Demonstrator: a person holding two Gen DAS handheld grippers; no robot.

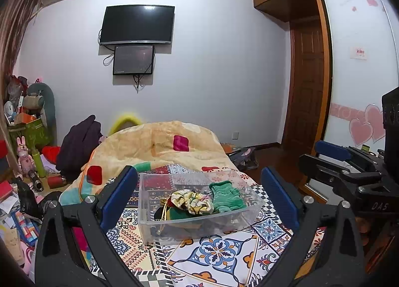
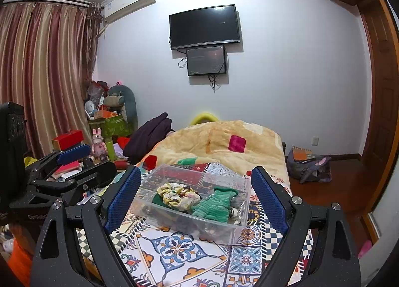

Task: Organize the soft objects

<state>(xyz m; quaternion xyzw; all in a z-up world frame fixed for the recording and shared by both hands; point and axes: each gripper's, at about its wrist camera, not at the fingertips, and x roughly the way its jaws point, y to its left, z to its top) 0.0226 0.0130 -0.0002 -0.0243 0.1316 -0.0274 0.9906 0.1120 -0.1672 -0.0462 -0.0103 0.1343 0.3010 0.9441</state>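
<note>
Two grippers hover side by side above a bed, both with their blue-padded fingers spread wide and holding nothing. The left gripper (image 1: 199,194) frames a clear plastic bin (image 1: 149,212) between its fingers, and the right gripper (image 2: 195,196) frames the same bin (image 2: 239,227) from a little further right. Neither touches it.

The bin sits on a patterned bedsheet (image 1: 217,254) printed with blue and orange tile motifs. Inside lie the soft things: a green knitted glove (image 1: 225,197) on the right side, and beside it a yellow floral scrunchie (image 1: 193,199) resting on a dark green cloth (image 1: 178,214). Some small darker items lie near the bin's bottom, too murky through the plastic to name.

Writing is sparse. On the right gripper's black body, seen at the edge of the left wrist view, the letters "DAS" (image 1: 380,206) can be read. On the left gripper's body in the right wrist view there is a pale word (image 2: 37,216) that may begin "Gen", though it is cut off and blurred.

Beyond the bin, a beige quilt (image 2: 219,142) with red and pink patches is heaped on the bed. A dark television (image 2: 204,26) hangs on the wall, with a smaller screen (image 2: 206,60) mounted just below it; any logo on them is too small to read.
</note>
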